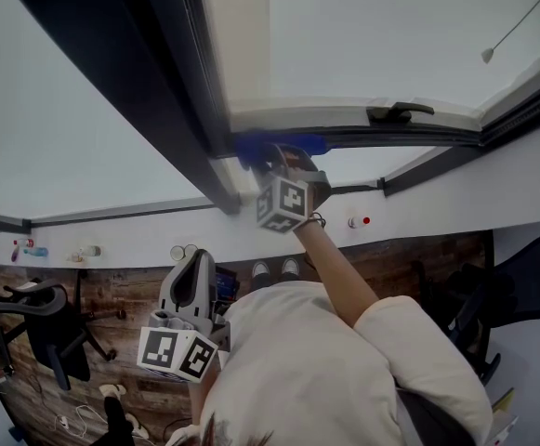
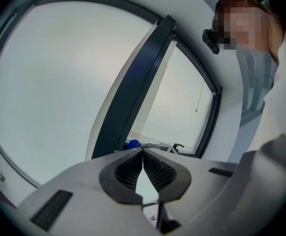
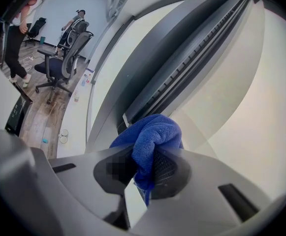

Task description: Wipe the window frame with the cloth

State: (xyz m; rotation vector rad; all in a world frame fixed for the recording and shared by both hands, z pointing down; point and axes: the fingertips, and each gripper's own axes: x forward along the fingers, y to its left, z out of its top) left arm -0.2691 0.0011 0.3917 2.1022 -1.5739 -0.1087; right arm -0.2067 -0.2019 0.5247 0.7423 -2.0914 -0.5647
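Note:
A blue cloth (image 1: 256, 150) (image 3: 150, 139) is pinched in my right gripper (image 1: 271, 156) (image 3: 143, 154), which is shut on it and held up against the window frame (image 1: 209, 128) where the dark upright bar meets the lower rail (image 1: 390, 136). In the left gripper view the cloth (image 2: 133, 144) shows as a small blue spot at the foot of the dark bar (image 2: 135, 87). My left gripper (image 1: 193, 282) (image 2: 143, 151) hangs low near my chest, away from the frame, jaws shut with nothing between them.
A black window handle (image 1: 398, 111) sits on the lower rail right of the cloth. A blind cord (image 1: 516, 26) hangs at upper right. Office chairs (image 1: 51, 328) stand on the wooden floor below. People (image 3: 17, 28) stand far off in the right gripper view.

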